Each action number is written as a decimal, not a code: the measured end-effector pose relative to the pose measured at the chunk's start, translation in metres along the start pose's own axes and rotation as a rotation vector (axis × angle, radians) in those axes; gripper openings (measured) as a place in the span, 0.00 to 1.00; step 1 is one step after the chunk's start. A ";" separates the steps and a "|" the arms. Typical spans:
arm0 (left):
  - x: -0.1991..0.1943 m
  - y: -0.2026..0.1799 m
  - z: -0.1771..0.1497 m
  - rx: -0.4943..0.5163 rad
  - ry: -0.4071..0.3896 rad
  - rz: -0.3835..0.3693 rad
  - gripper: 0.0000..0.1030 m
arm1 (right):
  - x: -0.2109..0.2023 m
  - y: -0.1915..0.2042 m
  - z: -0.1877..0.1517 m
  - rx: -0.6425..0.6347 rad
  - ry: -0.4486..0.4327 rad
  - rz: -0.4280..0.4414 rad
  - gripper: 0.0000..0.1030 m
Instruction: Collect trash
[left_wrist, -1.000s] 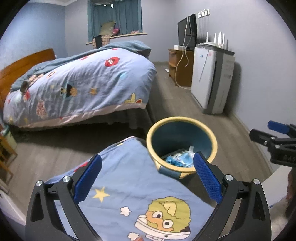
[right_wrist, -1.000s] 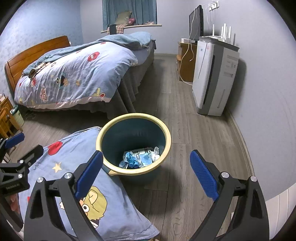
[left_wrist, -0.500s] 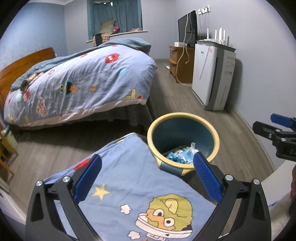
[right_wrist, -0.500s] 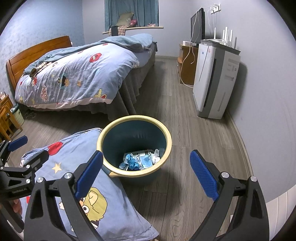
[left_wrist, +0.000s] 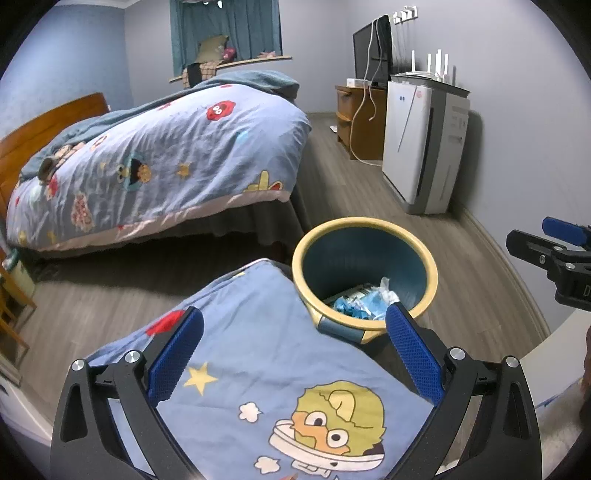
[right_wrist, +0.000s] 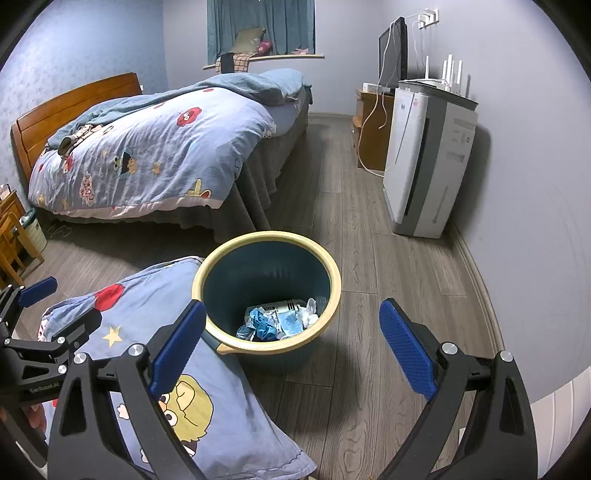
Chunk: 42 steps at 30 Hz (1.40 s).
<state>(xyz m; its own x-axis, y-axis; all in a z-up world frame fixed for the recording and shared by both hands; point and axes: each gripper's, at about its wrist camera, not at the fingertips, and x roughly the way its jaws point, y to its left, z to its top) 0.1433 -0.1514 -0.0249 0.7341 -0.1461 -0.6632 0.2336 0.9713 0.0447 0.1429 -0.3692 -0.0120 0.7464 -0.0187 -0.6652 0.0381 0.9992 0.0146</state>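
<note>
A blue waste bin with a yellow rim (right_wrist: 325, 258) (left_wrist: 430, 258) stands on the wood floor. Crumpled blue and white trash (right_wrist: 282, 319) (left_wrist: 364, 301) lies at its bottom. My right gripper (right_wrist: 291, 332) hangs open above the bin's near side, nothing between its blue pads. My left gripper (left_wrist: 293, 339) is open over a blue cartoon-print cushion (left_wrist: 258, 369) (right_wrist: 155, 306) that touches the bin's left side. Each gripper shows at the edge of the other's view: the left gripper (right_wrist: 37, 325) and the right gripper (left_wrist: 554, 254).
A bed with a cartoon duvet (right_wrist: 147, 147) fills the left and back. A white air purifier (right_wrist: 424, 162) and a wooden TV stand (right_wrist: 373, 129) line the right wall. Wooden furniture (right_wrist: 11, 236) and a small bucket (right_wrist: 35, 229) sit far left.
Both grippers have drawn back and risen slightly, so the bin sits a little farther off in both views. Both stay open and empty.
</note>
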 end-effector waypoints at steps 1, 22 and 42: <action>0.000 0.000 0.000 0.000 0.000 0.000 0.95 | 0.000 0.000 0.000 0.000 -0.001 -0.001 0.90; -0.003 0.001 -0.004 0.011 -0.010 0.002 0.95 | 0.001 0.000 0.000 -0.002 0.004 -0.003 0.90; -0.004 0.000 -0.005 0.011 -0.006 -0.008 0.95 | 0.003 0.000 -0.001 -0.004 0.004 -0.006 0.90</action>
<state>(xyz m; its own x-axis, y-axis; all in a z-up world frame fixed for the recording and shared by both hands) 0.1374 -0.1502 -0.0260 0.7363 -0.1548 -0.6587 0.2465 0.9680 0.0481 0.1447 -0.3691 -0.0144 0.7432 -0.0243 -0.6686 0.0396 0.9992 0.0077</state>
